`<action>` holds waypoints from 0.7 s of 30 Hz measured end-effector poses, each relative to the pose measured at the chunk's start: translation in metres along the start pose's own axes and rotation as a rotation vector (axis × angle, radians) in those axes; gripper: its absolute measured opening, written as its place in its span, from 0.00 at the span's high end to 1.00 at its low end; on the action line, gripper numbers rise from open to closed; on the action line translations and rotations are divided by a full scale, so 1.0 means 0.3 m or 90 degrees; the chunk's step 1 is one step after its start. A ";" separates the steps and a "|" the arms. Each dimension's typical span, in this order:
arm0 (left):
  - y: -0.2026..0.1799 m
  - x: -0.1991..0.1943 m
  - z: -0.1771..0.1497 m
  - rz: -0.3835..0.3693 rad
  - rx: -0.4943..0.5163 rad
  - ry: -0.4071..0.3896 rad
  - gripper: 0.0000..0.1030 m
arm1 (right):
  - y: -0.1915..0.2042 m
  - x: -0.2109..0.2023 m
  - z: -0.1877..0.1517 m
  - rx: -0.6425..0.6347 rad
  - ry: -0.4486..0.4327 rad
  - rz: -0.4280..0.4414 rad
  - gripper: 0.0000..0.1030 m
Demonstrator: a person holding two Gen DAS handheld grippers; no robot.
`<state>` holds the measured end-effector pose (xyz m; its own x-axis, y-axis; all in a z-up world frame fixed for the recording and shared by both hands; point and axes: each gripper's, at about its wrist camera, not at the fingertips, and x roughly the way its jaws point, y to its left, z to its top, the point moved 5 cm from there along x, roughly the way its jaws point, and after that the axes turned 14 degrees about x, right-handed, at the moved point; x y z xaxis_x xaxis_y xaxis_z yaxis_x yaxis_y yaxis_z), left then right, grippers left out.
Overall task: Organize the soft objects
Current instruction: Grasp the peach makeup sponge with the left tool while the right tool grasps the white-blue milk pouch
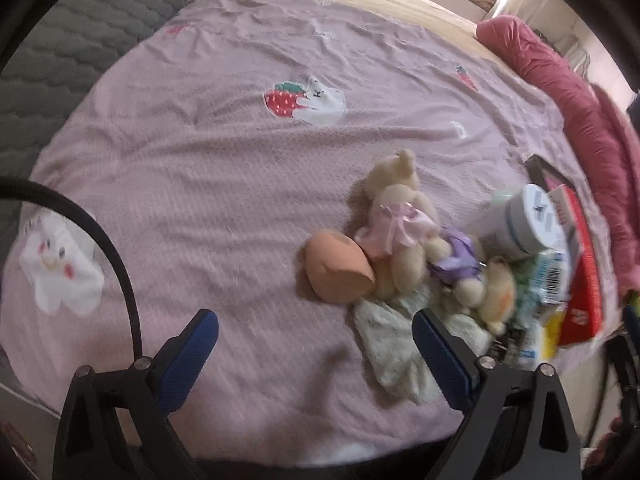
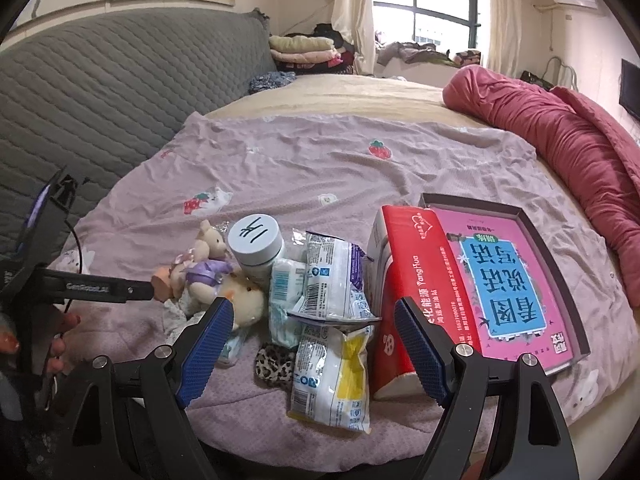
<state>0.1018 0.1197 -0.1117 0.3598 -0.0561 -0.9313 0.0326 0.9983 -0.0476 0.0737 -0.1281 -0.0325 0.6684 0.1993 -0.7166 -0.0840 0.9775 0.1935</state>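
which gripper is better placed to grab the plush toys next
Left. The left gripper is open right by the plush toys; the right gripper faces the snack packets and red box instead.

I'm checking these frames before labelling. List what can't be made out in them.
- Pale cloth, left wrist view: partly under the plush toys and behind the left gripper; its type is unclear.
- Snack packets, left wrist view: blurred, print unreadable.
- Leopard-print item, right wrist view: partly under a packet; what it is stays unclear.
- Red box, right wrist view: lower end hidden behind the right gripper.
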 end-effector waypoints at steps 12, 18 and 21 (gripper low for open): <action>0.019 0.095 0.066 -0.056 -0.023 0.008 0.30 | 0.010 0.067 0.026 -0.014 0.012 -0.013 0.19; 0.009 0.130 0.049 -0.092 -0.017 0.012 0.37 | 0.013 0.143 0.059 -0.028 0.035 -0.023 0.19; 0.006 0.133 0.053 -0.109 -0.007 0.006 0.39 | 0.014 0.198 0.067 -0.056 0.053 -0.045 0.19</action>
<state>0.1310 0.1191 -0.1432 0.3406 -0.2255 -0.9128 0.0824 0.9742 -0.2099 0.1280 -0.1136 -0.0607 0.6119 0.1312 -0.7800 -0.1062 0.9908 0.0834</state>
